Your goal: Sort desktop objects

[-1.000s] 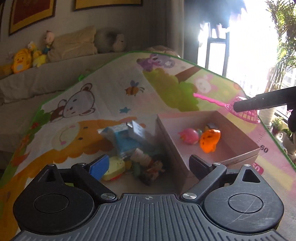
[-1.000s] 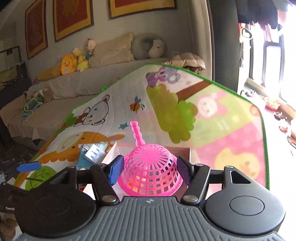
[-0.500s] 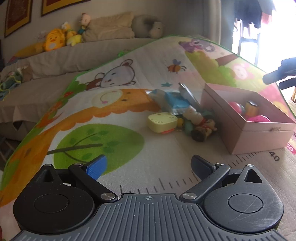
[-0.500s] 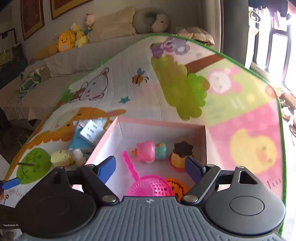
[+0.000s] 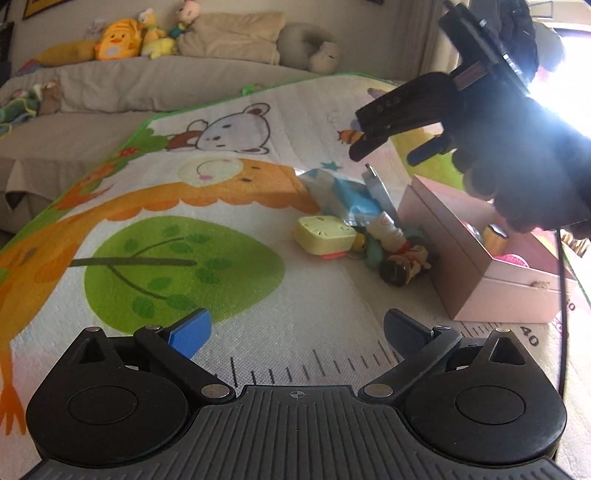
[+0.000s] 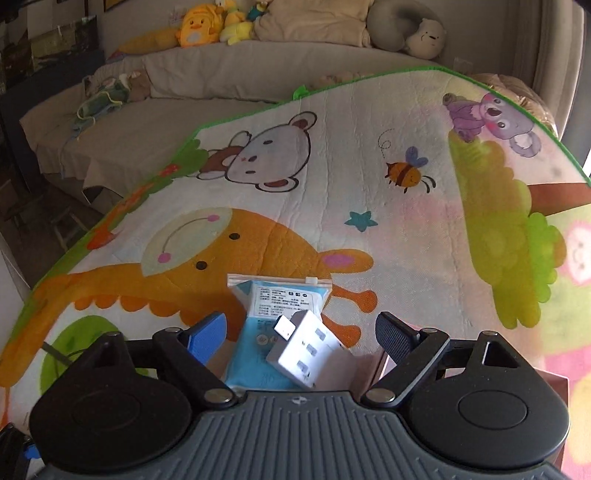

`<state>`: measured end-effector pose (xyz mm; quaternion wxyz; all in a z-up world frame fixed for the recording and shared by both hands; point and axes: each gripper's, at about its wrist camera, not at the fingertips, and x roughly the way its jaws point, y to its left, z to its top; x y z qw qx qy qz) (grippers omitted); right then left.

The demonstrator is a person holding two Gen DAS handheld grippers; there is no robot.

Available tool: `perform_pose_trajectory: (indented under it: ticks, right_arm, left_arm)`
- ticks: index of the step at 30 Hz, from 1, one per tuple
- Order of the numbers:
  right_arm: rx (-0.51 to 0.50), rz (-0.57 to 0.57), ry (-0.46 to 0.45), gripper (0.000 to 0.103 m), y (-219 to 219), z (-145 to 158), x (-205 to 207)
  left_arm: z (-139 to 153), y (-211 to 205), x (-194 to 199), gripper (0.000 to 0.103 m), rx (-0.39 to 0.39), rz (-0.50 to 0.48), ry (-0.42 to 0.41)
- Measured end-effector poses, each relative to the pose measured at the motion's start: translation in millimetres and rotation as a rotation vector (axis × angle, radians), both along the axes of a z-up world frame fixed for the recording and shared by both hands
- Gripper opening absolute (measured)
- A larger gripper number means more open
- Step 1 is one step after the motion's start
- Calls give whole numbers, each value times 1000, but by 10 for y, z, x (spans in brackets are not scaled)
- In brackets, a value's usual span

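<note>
A pink box sits on the cartoon play mat at the right, with a pink strainer and small toys inside. Left of it lies a pile: a yellow block, a blue packet, a white adapter and small figurines. My left gripper is open and empty, low over the mat, short of the pile. My right gripper is open and empty above the blue packet and white adapter. It also shows in the left wrist view.
A grey sofa with plush toys and pillows runs along the back. The mat's green edge drops off at the left. A window at the right gives strong glare.
My right gripper let go of the pink strainer into the box, then swung left over the packet and adapter. My left gripper drew back and turned left, away from the box.
</note>
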<state>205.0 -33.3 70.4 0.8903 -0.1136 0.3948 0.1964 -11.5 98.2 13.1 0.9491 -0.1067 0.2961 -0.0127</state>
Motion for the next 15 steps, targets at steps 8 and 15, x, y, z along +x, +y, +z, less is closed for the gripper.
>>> perform_pose_trajectory:
  ticks: [8,15]
  right_arm:
    - [-40,3,10,23,-41,-157,-55]
    - [173,53,-18,17,-498,400,-675]
  left_arm:
    - [0,42,-11,103,-34,-2,-4]
    - [2,42,-16,103,-36,4,-5]
